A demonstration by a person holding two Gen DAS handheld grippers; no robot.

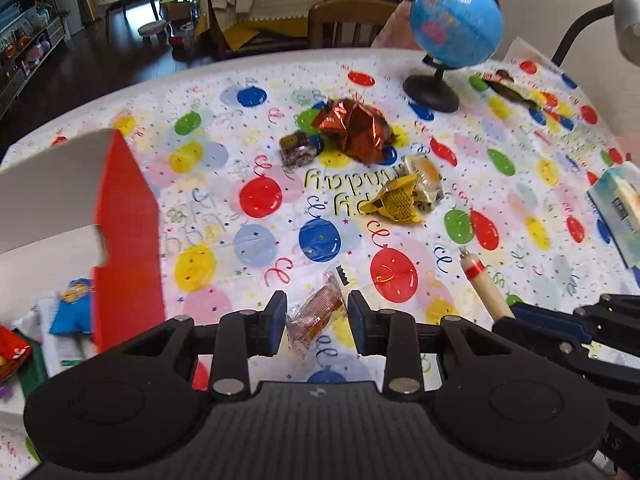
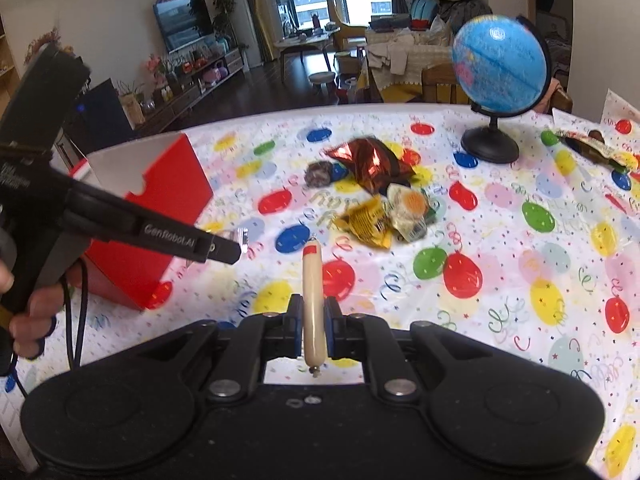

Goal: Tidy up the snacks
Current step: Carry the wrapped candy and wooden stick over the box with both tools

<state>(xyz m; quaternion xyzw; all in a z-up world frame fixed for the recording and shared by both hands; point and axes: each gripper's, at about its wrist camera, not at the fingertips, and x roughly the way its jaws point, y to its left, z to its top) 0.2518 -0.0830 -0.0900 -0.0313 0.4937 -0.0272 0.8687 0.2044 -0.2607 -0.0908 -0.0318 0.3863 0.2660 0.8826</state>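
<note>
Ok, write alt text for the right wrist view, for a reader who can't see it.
The right gripper is shut on a pale sausage stick above a balloon-print tablecloth. Ahead lie a yellow packet, an orange-topped snack and a red foil bag, with a red box at left and a blue globe at the back.

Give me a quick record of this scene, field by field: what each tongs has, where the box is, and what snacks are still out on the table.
left tongs: around a clear-wrapped brown snack, not clearly clamped
right tongs: shut on a sausage stick
red box: open, at table's left
loose snacks: foil bag, yellow packet, round dark snack, pale orange-print packet
other: globe, tissue pack
</note>
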